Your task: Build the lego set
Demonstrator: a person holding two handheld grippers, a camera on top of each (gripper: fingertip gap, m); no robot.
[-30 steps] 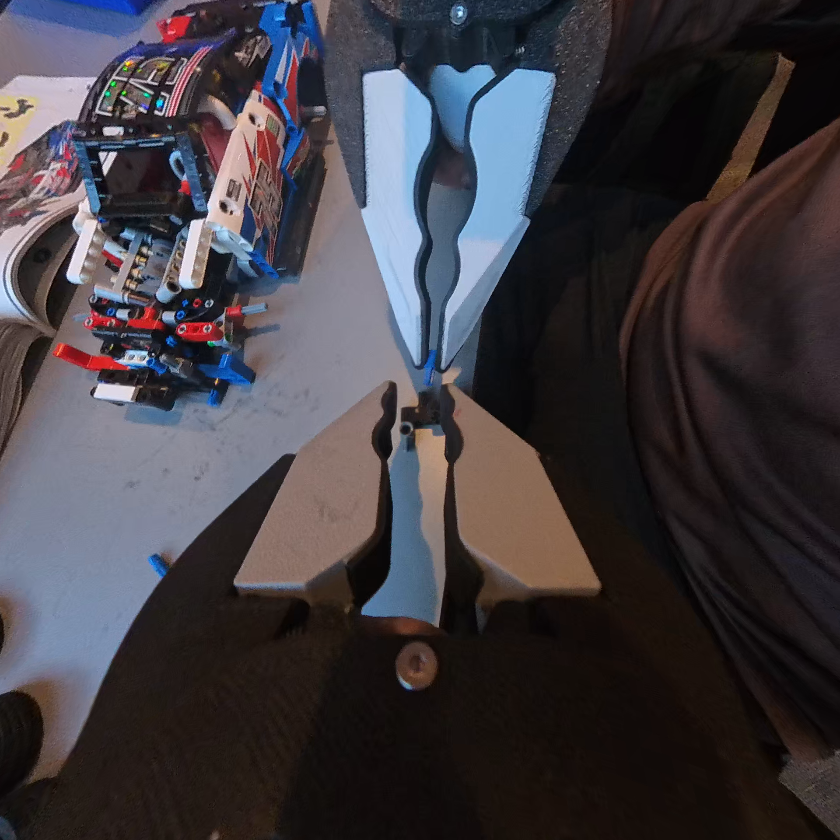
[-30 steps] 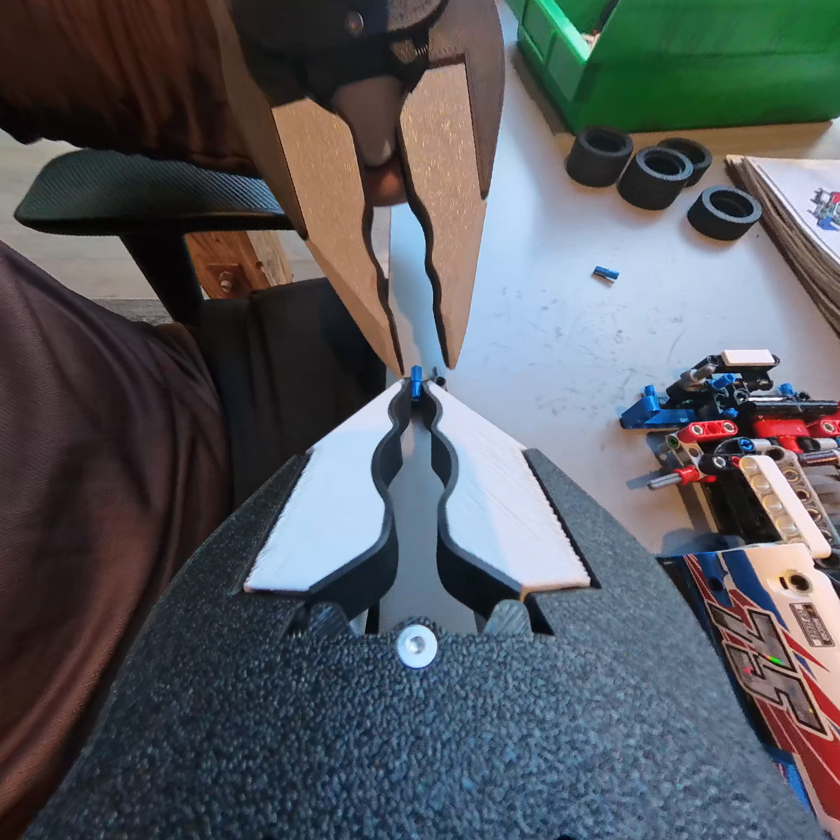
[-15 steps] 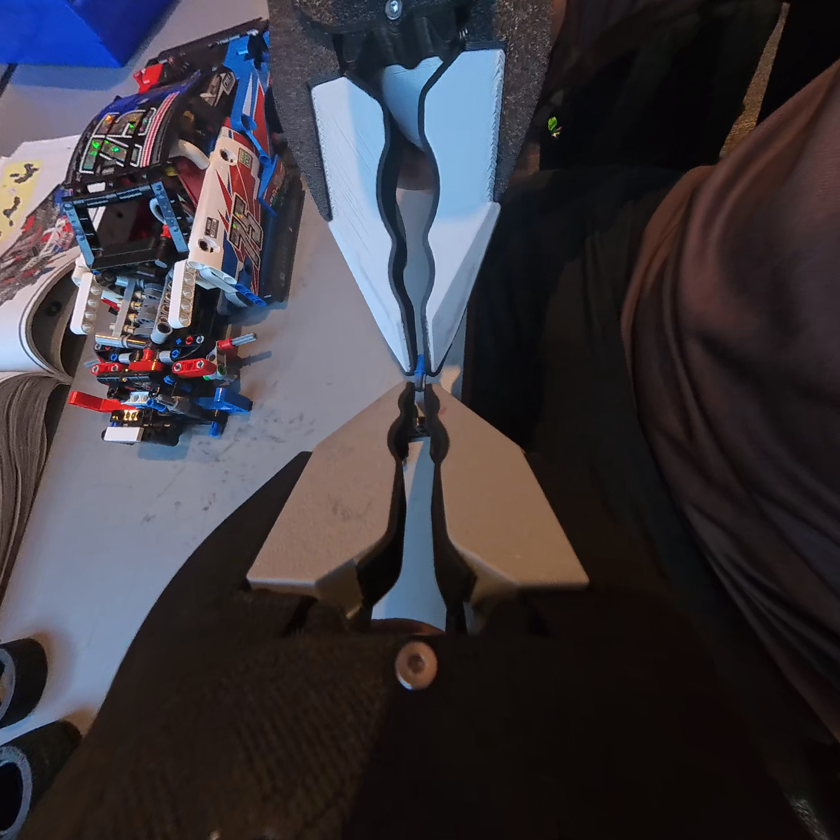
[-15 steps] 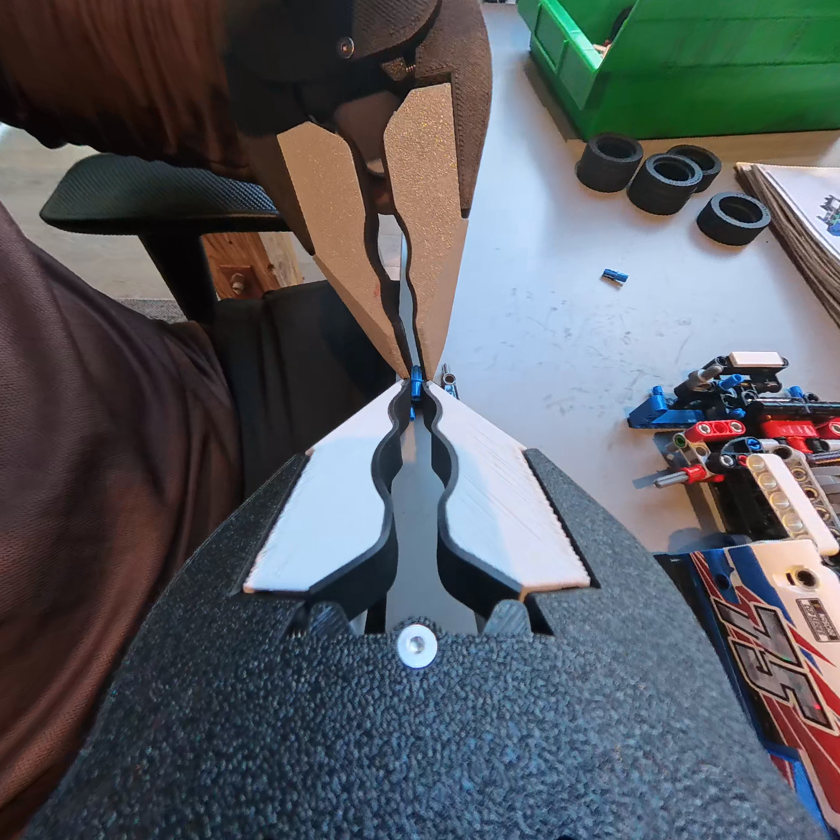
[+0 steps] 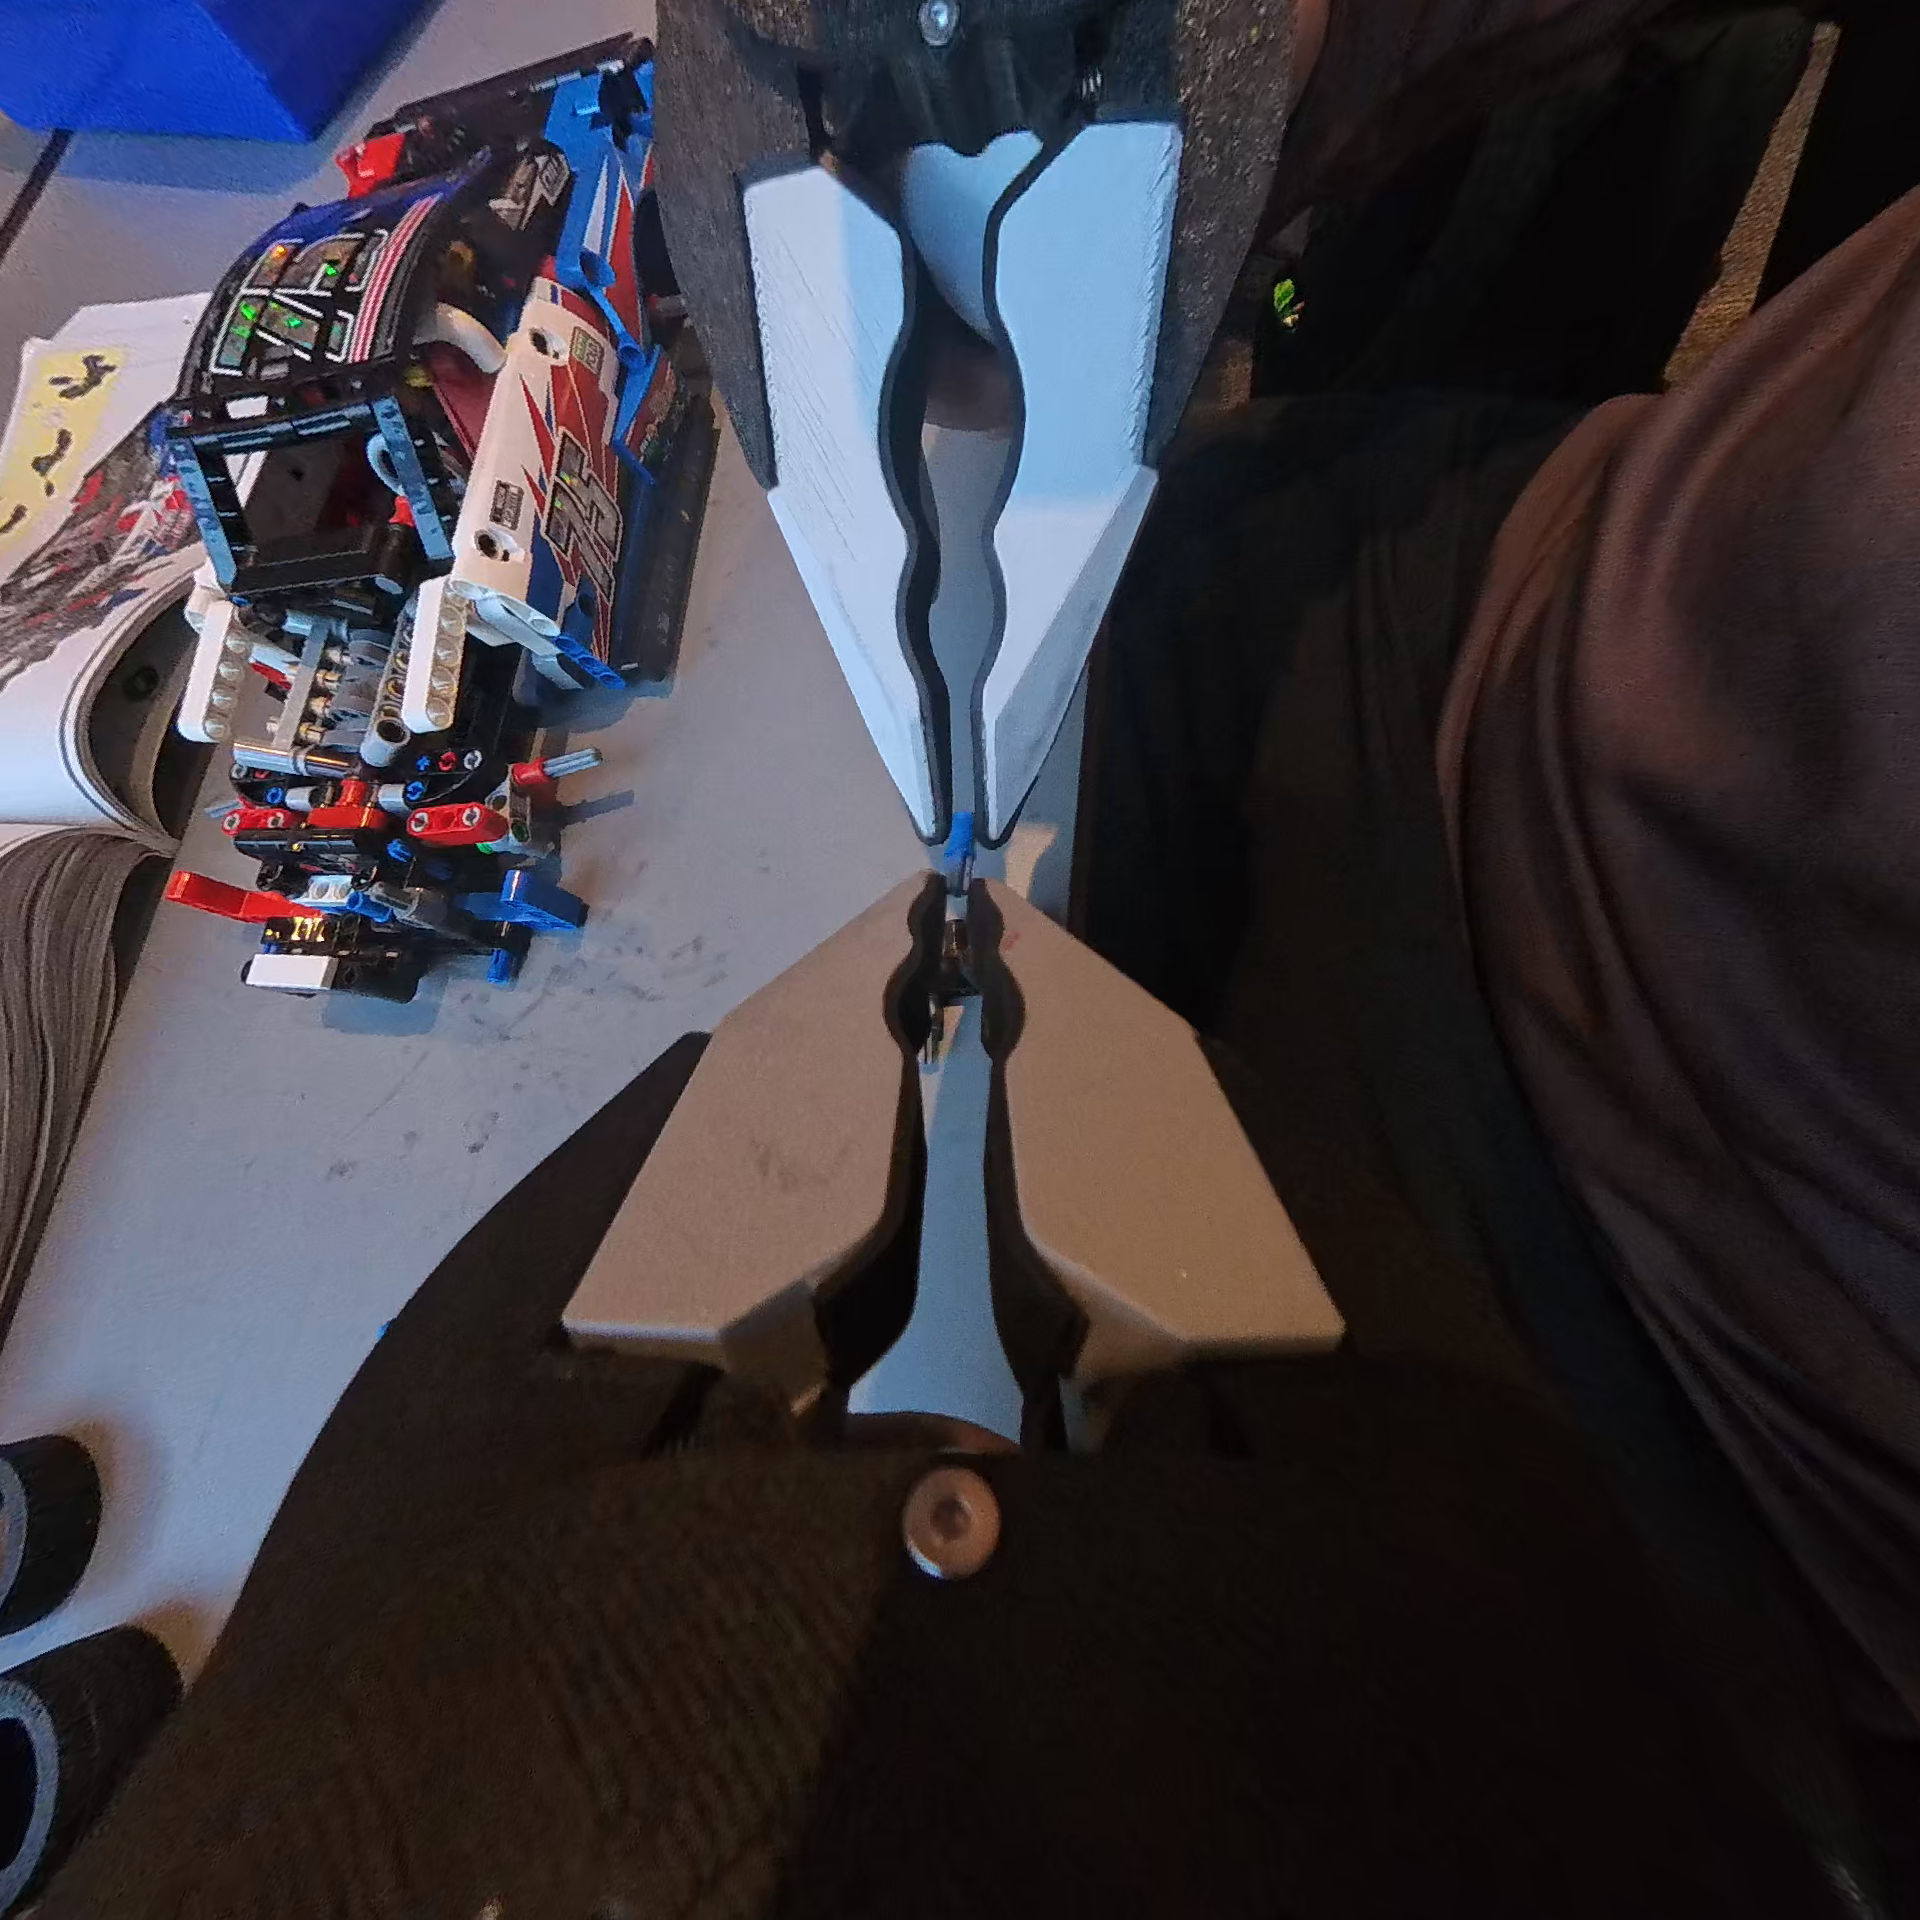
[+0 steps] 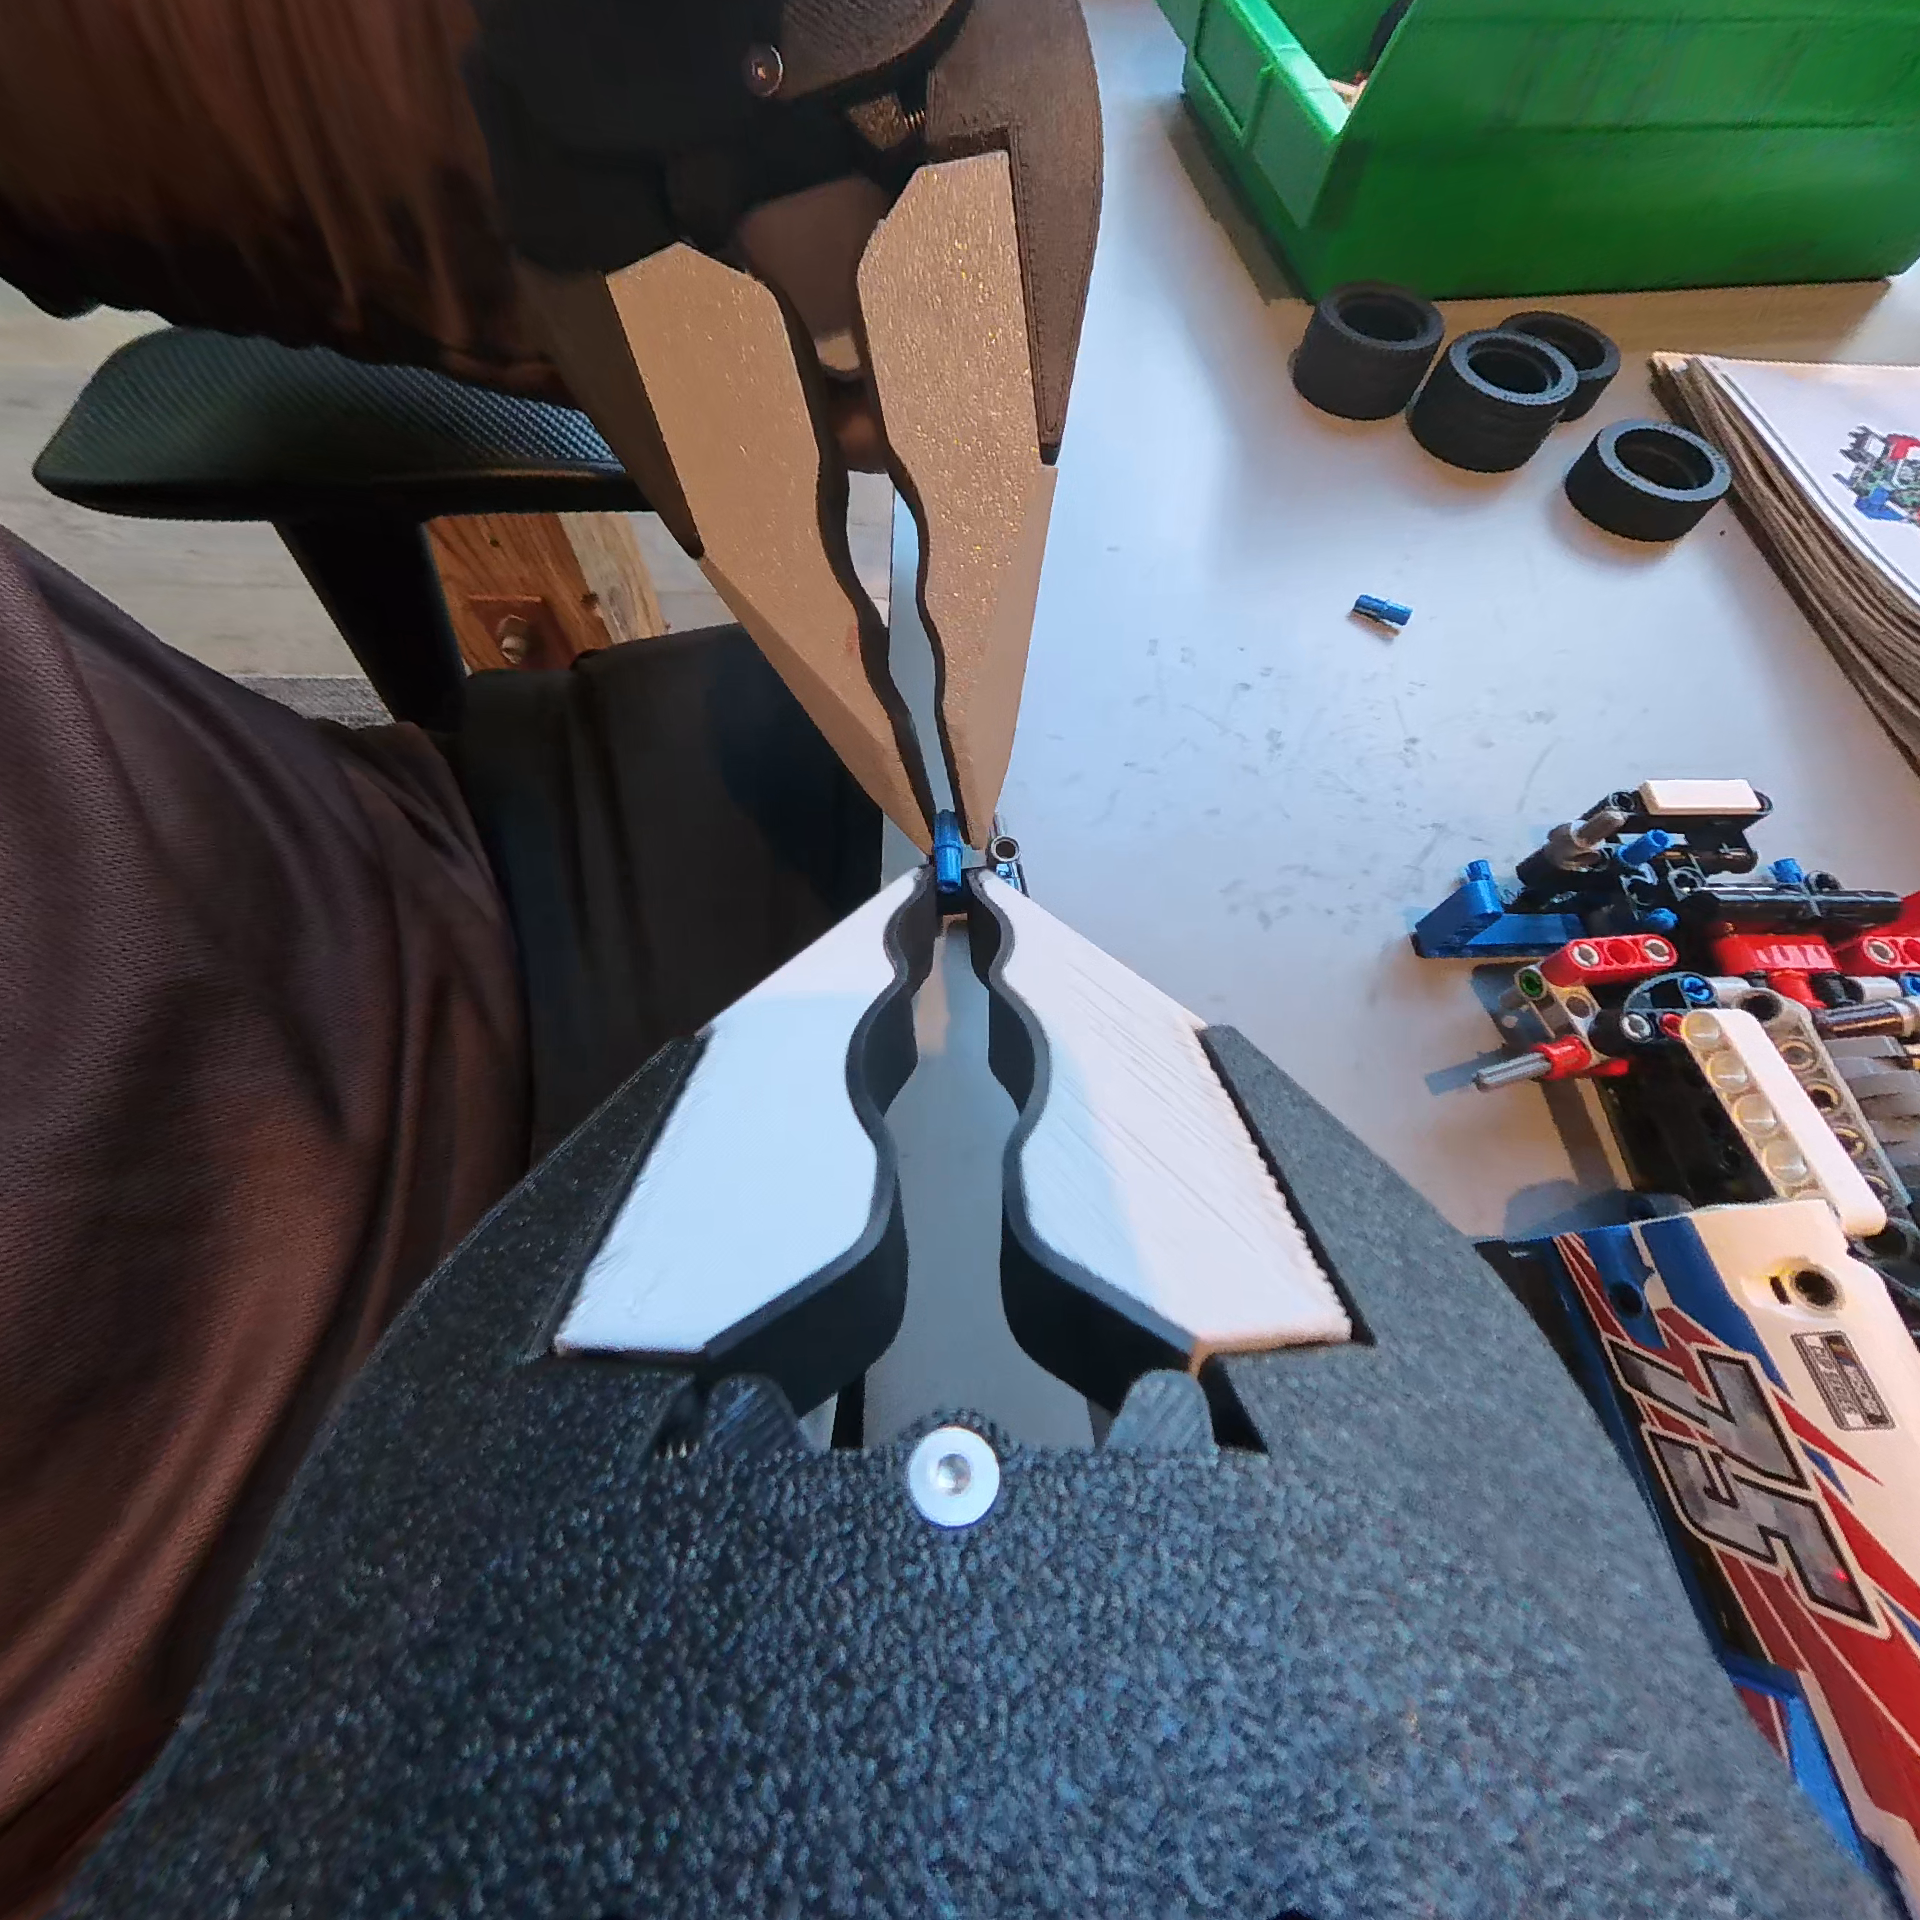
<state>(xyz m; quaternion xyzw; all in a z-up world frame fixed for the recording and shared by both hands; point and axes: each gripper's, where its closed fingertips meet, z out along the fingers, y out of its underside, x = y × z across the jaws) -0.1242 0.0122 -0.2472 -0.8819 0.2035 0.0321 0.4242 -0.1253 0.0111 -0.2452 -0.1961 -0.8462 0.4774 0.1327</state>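
Our left gripper (image 5: 954, 885), with its grey wedge-shaped fingers, is pinched on a small black connector piece (image 5: 954, 951) held just inside its tips, and our right gripper (image 6: 948, 881), with white wedge-shaped fingers, is squeezed on a small blue pin (image 6: 947, 862) at its very tips. We hold the two grippers tip to tip over the near edge of the pale grey table (image 5: 312, 1143), in front of a person in a dark brown shirt (image 5: 1714, 831). From the left wrist view the blue pin (image 5: 960, 831) pokes out of the white tips and meets the black connector piece; whether it is seated in it we cannot tell. Off to the side on the table sits the partly built blue, white and red lego race car (image 5: 416, 540), its open chassis of red, black and blue beams facing us. In the right wrist view we see four black rubber tyres (image 6: 1496, 400) near a green plastic bin (image 6: 1558, 145), a loose blue pin (image 6: 1382, 611) lying apart on the table, and an open instruction booklet (image 6: 1829, 499) at the edge.
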